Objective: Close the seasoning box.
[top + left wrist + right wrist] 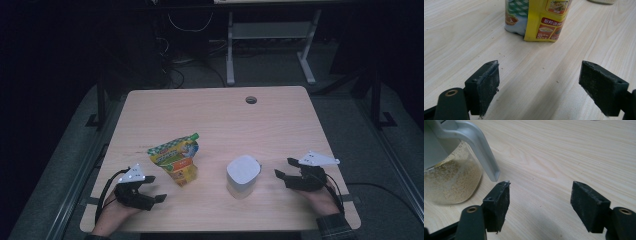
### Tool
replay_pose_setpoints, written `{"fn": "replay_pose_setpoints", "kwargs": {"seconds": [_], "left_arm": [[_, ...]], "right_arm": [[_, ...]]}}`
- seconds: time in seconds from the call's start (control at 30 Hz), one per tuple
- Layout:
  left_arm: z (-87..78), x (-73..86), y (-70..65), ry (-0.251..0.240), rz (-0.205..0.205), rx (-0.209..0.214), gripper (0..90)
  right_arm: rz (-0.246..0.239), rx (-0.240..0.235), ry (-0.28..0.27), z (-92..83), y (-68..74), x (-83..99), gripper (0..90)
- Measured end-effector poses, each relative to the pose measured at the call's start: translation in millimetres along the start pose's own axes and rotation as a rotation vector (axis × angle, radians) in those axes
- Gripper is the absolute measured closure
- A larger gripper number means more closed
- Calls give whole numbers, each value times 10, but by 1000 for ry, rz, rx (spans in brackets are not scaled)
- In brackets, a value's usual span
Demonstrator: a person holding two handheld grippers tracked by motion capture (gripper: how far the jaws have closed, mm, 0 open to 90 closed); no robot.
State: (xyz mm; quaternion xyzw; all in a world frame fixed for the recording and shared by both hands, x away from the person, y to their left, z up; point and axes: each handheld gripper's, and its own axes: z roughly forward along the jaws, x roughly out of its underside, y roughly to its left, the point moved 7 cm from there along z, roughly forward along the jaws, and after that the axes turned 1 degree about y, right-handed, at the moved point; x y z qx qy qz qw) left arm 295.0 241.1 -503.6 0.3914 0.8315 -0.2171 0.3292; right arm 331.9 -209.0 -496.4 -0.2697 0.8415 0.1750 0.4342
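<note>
High view: a pouch (pixel 176 161) stands left of centre on the bench (pixel 210 115), and a jug (pixel 242 176) with a white lid stands to its right. The left gripper (pixel 152 189) rests near the bench's near edge, just left of the pouch and apart from it. The right gripper (pixel 283 168) sits to the right of the jug, close by but not touching.

In the left gripper view, the jaws stand wide apart with only bare wood between them; the pouch (pixel 537 18) is straight ahead, near but clear of the pads. In the right gripper view, the jaws are likewise spread and hold nothing. The jug (pixel 451 177), part full of pale grains, lies off to the left, and its grey handle (pixel 480 150) hangs down just beyond the left pad without touching it.

The work in hand looks like taking hold of jug and pouch, probably to pour. To do that well, the right gripper should swing towards the handle so it sits squarely between the pads before closing, as the handle now lies outside the gap. The left gripper should go straight in and pinch the pouch low on its body, since a high squeeze may tip it or buckle the soft wall.
</note>
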Motion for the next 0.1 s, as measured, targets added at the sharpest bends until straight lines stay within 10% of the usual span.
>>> {"fn": "replay_pose_setpoints", "kwargs": {"seconds": [0.1], "left_arm": [[2,-4,1,-2,-1,-2,166]], "right_arm": [[1,-3,-3,1,9,-5,298]]}}
